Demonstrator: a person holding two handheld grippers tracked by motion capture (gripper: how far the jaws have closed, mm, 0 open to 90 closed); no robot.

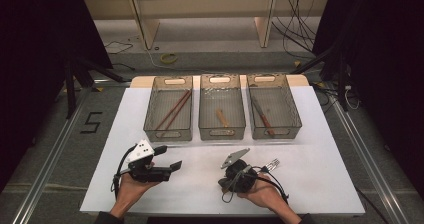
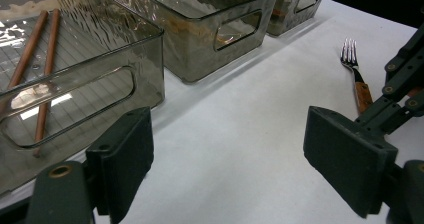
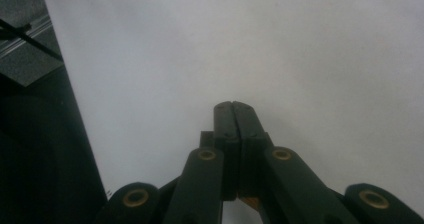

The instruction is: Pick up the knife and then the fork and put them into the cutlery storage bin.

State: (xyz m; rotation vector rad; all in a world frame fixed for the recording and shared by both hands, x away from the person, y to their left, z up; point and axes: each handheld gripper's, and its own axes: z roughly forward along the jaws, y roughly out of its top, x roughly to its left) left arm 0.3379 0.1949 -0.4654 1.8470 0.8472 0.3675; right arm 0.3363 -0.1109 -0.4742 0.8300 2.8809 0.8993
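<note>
**High view: fork gripped at the near edge, sorting into bins still ahead**

High view shows the white table [image 1: 310, 184] with three clear bins in a row across its far half: the left bin [image 1: 168, 132], the middle bin [image 1: 222, 132] and the right bin [image 1: 275, 132]. The left gripper [image 1: 169, 157] hangs over the near left of the table with its jaws spread wide and nothing between them. In the left gripper view they frame bare table, well short of the bins.

The right gripper [image 1: 257, 171] sits low at the near right, pointing toward the right edge. In the right gripper view its jaws [image 3: 233, 114] are pressed together, with a sliver of orange-brown showing between them low down. That sliver looks like the wooden handle of the fork [image 1: 271, 163], which lies on the table just past the gripper, tines pointing away. In the left gripper view the fork [image 2: 350, 54] runs handle-first into the right gripper's linkage.

The chopsticks [image 1: 174, 110] lie in the left bin. A short wooden-handled piece [image 1: 221, 117] lies in the middle bin, and a knife [image 1: 263, 118] in the right bin.

The step in hand appears to be the pickup, with the grip made and the fork not yet off the table. Next comes a clean lift, keeping the fork level so that it does not swing in the pinch, then a carry forward over a bin's rim. Which bin suits it cannot be told for sure; the middle one seems likeliest.
</note>
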